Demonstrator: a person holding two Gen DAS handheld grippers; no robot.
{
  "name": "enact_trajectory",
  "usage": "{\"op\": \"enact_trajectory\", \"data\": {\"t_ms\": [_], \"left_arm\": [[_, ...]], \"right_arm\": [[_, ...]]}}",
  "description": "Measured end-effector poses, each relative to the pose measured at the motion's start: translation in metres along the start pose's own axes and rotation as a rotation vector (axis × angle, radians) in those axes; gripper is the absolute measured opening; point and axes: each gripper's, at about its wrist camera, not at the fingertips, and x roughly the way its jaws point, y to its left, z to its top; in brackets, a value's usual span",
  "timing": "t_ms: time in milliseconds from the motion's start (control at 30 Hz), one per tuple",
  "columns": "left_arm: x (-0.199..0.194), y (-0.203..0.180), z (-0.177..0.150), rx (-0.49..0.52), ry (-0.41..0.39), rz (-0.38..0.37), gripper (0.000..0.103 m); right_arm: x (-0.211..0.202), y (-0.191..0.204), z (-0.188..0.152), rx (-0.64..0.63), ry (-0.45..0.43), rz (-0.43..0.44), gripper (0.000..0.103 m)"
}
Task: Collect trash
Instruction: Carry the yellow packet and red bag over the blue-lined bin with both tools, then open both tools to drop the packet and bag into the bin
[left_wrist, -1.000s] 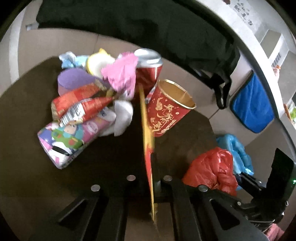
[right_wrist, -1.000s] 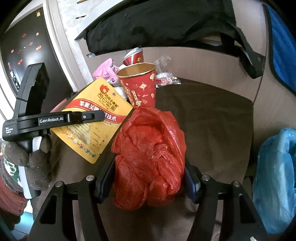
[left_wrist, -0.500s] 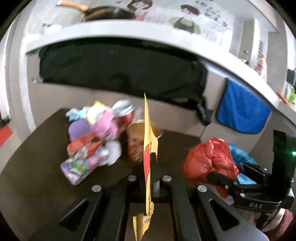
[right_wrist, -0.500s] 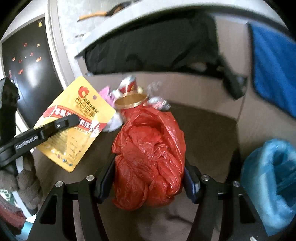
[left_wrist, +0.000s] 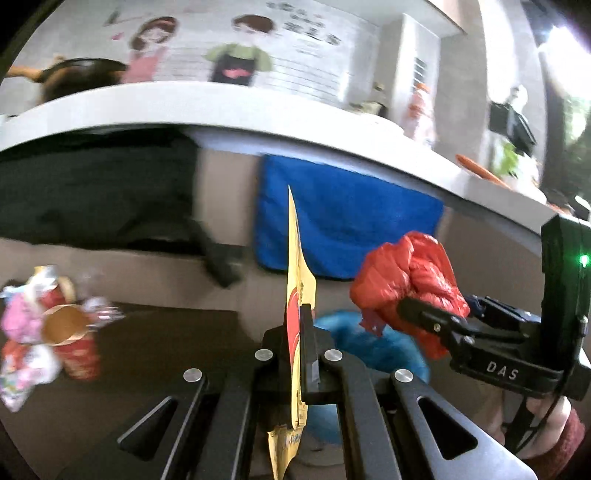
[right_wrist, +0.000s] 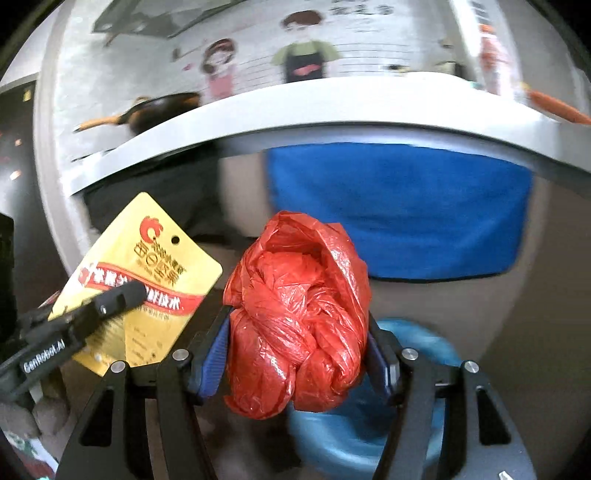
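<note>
while the left tool pinches a yellow packet and the right tool clamps a red bag above the blue bin bag, neither is dropped in, and a litter pile waits on the bench.

1. The blue bin bag is blurring badly and is lying mostly hidden behind the red plastic bag and the right gripper.
2. Left of the blue bin bag, the trash pile is smearing, its wrappers too blurred to tell apart, and the picture's edge is cutting it off.
3. The yellow packet is showing edge-on in the left gripper, its print hiding; its lower end is running out of the picture.
</note>
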Motion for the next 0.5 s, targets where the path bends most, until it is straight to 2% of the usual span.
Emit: {"op": "enact_trajectory", "data": {"t_ms": [200,500], "left_arm": [[0.054,-0.044,-0.006,0.017,0.05,-0.088,0.0],[0.098,-0.059,-0.027,0.017,0.119,-0.086,0.0]], "right_arm": [[0.0,-0.056,-0.011,0.055,0.013,-0.077,0.061],[0.021,-0.084,-0.038,0.108,0.053,-0.099,0.061]]}}
